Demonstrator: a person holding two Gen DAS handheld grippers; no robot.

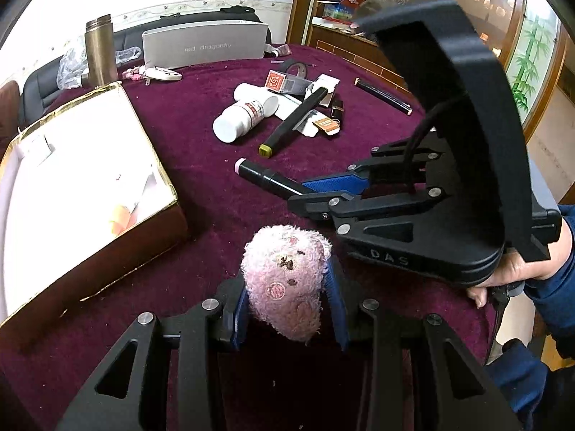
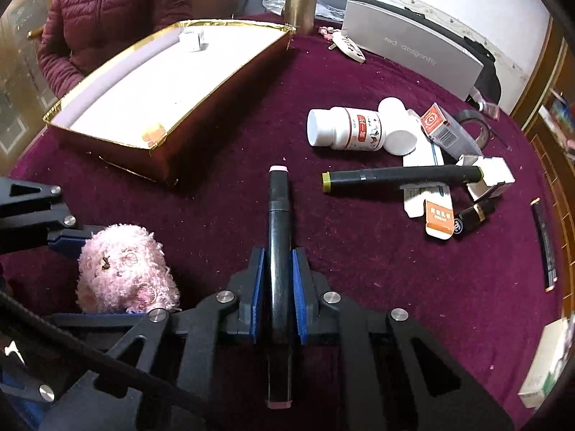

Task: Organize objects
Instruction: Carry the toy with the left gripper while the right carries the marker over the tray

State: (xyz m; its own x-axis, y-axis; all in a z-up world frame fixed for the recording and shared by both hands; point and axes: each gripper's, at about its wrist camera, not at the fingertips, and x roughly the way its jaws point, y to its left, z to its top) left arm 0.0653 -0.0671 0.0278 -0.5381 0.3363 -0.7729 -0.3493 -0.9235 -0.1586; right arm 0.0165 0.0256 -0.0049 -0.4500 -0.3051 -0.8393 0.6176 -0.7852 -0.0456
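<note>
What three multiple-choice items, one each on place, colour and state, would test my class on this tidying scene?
1. Where is the gold-edged box? A on the purple cloth; B on the floor; C on a chair.
2. What colour is the plush toy? A green; B pink; C blue.
3. What does the right gripper hold? A nothing; B a white bottle; C a black marker.

Answers: 1 A, the box sits on the cloth; 2 B, its fur is pink; 3 C, the fingers clamp the marker's barrel.
</note>
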